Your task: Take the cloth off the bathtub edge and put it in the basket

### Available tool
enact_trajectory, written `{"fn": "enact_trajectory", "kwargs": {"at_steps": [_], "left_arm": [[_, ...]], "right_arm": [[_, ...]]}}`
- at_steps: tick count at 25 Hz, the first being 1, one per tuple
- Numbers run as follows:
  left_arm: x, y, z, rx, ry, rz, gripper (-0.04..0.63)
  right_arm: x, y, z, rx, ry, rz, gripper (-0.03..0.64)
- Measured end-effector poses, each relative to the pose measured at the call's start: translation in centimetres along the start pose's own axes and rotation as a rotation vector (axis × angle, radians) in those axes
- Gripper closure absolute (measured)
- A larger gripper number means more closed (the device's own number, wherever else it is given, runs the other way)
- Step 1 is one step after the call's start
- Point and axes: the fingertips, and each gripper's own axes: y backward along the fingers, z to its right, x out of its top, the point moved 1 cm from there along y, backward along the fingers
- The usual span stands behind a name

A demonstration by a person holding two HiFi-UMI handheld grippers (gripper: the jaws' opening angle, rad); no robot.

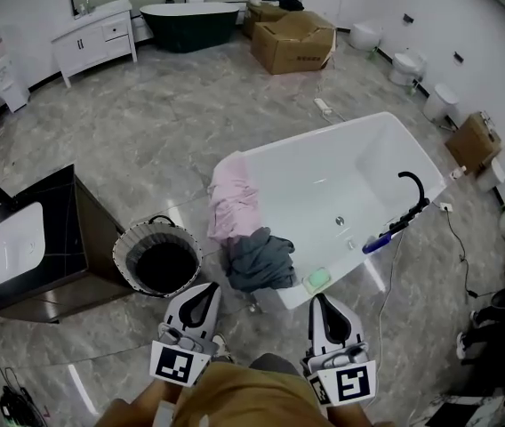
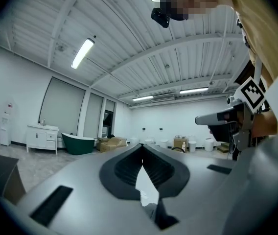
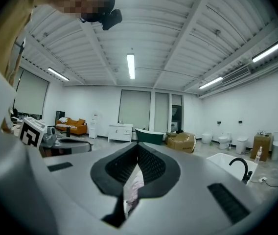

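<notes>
A pink cloth hangs over the left end of the white bathtub. Beside it, a dark grey cloth is heaped over the tub's near edge. The round woven basket stands on the floor just left of the cloths, its dark inside showing nothing in it. Both grippers are held low, close to the person's body and short of the tub. The left gripper has its jaws together with nothing between them. The right gripper is likewise shut and holds nothing; a strip of pink cloth shows far beyond its jaws.
A black vanity with a white sink stands left of the basket. On the tub rim are a black faucet, a blue item and a green sponge. Cardboard boxes, a dark green tub and a white cabinet line the back.
</notes>
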Motion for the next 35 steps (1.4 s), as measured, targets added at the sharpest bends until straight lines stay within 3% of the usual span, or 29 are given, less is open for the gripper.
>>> {"fn": "enact_trajectory", "kwargs": {"at_steps": [8,17,23,27,35], "left_arm": [[-2.7,-5.4,1.5,-0.057,0.014,-0.043,0.589],[-5.8,-10.3,1.6,-0.004,-0.010,-0.119,0.589],[-10.7,-13.9,1.5,-0.031,-0.016,-0.177,0.589],[-14.7,-16.1,2.0,-0.078,-0.073,-0.230,0.589],[-23.7,-19.0,1.9,-0.091,-0.051,-0.382,0.566]], "right_arm": [[-1.7,-1.5,4.4,-0.049,-0.030,-0.025,0.612],[-2.8,-4.9,9.2,0.000,-0.039,-0.042,0.612],[-5.0,-6.8,10.9,0.009,-0.031,-0.076,0.612],[-6.9,-7.6,11.8,0.010,-0.044,-0.124,0.612],[-12.7,-9.7,12.1,0.028,-0.013,-0.190,0.612]]}}
